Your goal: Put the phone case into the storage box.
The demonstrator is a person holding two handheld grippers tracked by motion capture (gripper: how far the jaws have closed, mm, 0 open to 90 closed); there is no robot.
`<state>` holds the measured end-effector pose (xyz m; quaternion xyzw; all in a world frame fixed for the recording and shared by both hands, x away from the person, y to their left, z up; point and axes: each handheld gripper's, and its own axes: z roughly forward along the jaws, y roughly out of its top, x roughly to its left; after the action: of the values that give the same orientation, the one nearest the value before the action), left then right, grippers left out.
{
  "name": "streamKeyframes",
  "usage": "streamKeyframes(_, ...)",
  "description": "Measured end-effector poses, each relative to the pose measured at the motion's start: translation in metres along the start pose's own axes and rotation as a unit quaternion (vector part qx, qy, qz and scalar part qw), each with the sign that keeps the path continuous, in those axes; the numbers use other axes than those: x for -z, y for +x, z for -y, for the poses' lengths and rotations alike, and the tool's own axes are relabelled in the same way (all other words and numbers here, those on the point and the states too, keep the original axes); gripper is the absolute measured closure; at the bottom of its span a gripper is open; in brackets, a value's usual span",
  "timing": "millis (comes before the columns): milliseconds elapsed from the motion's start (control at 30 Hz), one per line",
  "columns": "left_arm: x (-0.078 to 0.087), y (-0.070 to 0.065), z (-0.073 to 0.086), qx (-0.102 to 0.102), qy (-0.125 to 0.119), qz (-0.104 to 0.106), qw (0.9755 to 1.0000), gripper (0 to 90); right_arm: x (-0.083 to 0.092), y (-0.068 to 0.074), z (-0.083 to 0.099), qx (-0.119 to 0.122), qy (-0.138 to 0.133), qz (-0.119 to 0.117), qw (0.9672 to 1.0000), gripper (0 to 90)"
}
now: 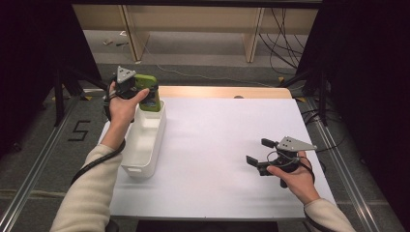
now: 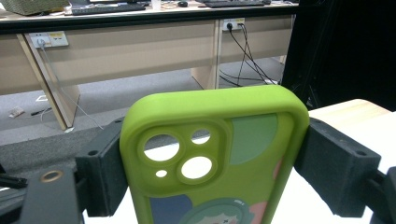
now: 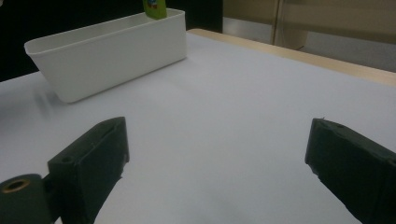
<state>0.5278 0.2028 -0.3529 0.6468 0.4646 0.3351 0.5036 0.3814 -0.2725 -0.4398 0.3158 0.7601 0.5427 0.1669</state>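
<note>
A lime-green phone case [image 2: 215, 154] with camera cutouts and a cartoon print stands upright between the jaws of my left gripper [image 2: 212, 168], which is shut on its two long edges. In the high view that gripper [image 1: 140, 92] holds the case [image 1: 147, 92] above the far end of a long white bin [image 1: 145, 140] at the table's left. My right gripper [image 1: 258, 152] rests low over the white tabletop at the right, its jaws wide apart with nothing between them. From the right gripper view [image 3: 219, 163] the bin [image 3: 107, 51] lies ahead, with the case's lower end [image 3: 155, 8] showing above its far rim.
The white tabletop [image 1: 217, 140] stretches between bin and right hand, with a wooden strip [image 1: 222, 92] along its far edge. Desks and hanging cables stand beyond the table. Dark curtains and stand legs flank both sides.
</note>
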Motion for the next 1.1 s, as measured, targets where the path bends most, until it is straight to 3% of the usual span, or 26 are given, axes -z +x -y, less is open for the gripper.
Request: streamKeyframes(1100,-0.0087,0.0013,0.0039,-0.006,0.008,-0.004,0.9999,17.0,0.0000,-0.0001,0.0000,0.001,0.000,0.000,1.0000,7.3)
